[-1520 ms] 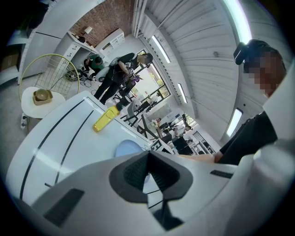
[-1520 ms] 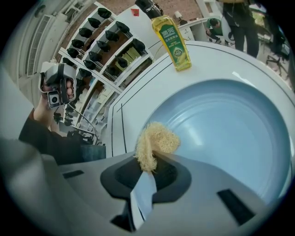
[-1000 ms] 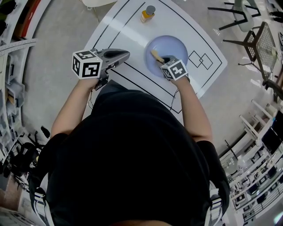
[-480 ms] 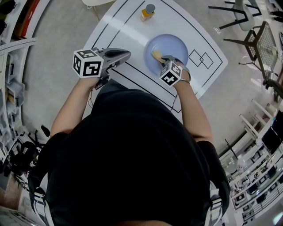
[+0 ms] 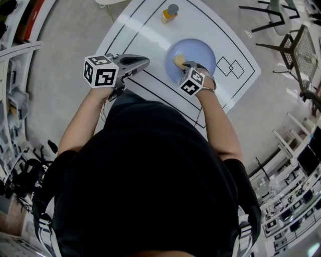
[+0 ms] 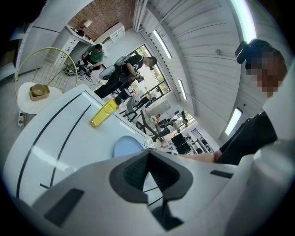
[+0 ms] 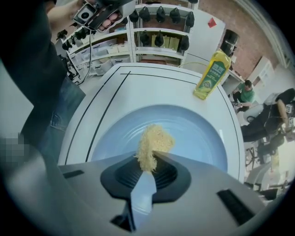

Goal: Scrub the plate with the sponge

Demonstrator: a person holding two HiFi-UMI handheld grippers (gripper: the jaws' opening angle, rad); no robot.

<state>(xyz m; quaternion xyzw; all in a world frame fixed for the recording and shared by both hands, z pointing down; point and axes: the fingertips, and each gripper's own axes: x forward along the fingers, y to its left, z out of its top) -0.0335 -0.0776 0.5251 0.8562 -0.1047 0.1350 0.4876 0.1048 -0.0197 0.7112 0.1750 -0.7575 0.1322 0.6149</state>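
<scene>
A pale blue plate (image 5: 198, 52) (image 7: 198, 133) lies on the white table (image 5: 145, 35), toward its right side. My right gripper (image 5: 184, 64) (image 7: 150, 159) is over the plate's near rim, shut on a yellow sponge (image 5: 178, 61) (image 7: 152, 145) that pokes out onto the plate's surface. My left gripper (image 5: 143, 62) (image 6: 148, 154) hovers at the table's left near edge, away from the plate (image 6: 126, 146), jaws shut with nothing between them.
A yellow bottle (image 5: 169, 14) (image 7: 211, 76) (image 6: 104, 114) stands behind the plate at the far side of the table. Black lines mark the tabletop. Chairs (image 5: 291, 45) stand to the right, shelving (image 7: 152, 41) and people (image 6: 133, 69) beyond the table.
My right gripper has turned and shifted slightly left over the plate with the sponge. The left gripper has stayed put.
</scene>
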